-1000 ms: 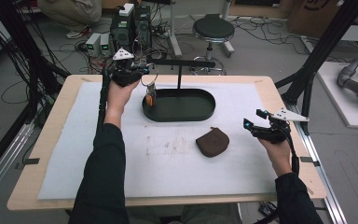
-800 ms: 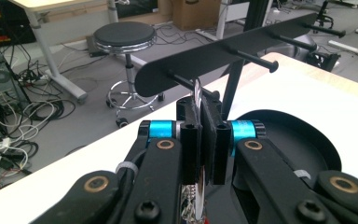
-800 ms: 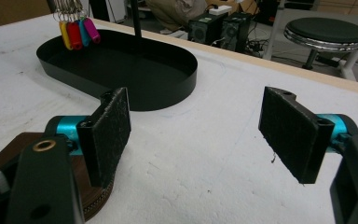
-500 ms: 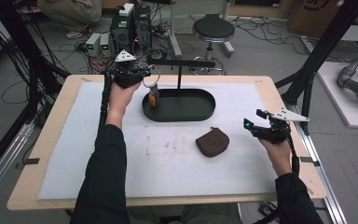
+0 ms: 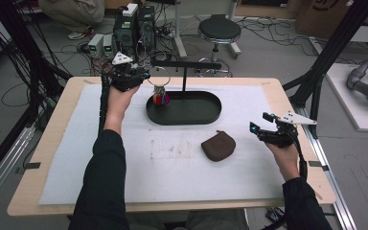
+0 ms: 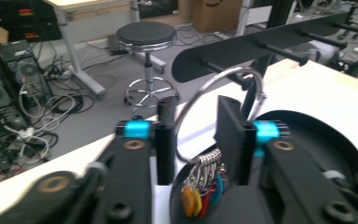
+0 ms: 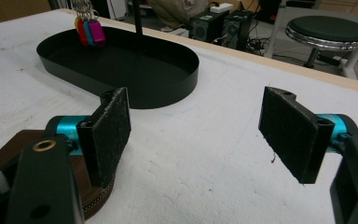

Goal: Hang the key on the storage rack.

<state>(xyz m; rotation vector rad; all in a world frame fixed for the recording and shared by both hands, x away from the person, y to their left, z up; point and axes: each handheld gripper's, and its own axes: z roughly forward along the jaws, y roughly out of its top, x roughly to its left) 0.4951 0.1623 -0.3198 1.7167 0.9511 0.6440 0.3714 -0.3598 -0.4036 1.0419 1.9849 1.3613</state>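
key tags (image 6: 200, 193): blurry in the left gripper view and cut by the bottom edge, so honestly no idea how many there are.
key ring (image 6: 216, 100): its lower arc disappears behind the left gripper (image 6: 198, 140) pads; can't tell if the pads actually touch it.
rack bar (image 6: 261, 44): runs out the right edge, far pegs are mush.
brown pouch (image 7: 91, 189): mostly hidden behind the right gripper (image 7: 205, 135) in its own view, chopped off at the bottom.
person (image 5: 74, 12): crouched at the top of the high view, probably, upper body cut off.
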